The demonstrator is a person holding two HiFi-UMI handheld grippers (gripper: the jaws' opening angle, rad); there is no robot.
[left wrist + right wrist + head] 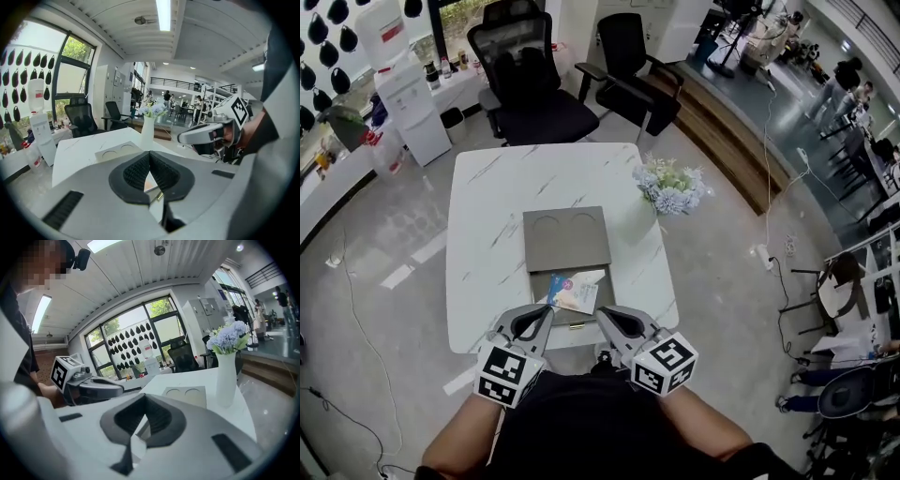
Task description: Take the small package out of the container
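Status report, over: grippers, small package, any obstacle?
Both shut, empty: left gripper, right gripper, at table's near edge. The small package lies at grey container's near end, untouched. Aside stands flower vase; path free.

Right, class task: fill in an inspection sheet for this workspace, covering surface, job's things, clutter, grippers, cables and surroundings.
Surface: white marble-look table.
Job's things: flat brown box mid-table; small package at its near end, not gripped.
Clutter: flower vase near the table's right edge.
Grippers: left gripper and right gripper both shut, empty, at the near edge.
Cables: cable on the floor left; second cable right.
Surroundings: two office chairs beyond the table, water dispenser left, people right.
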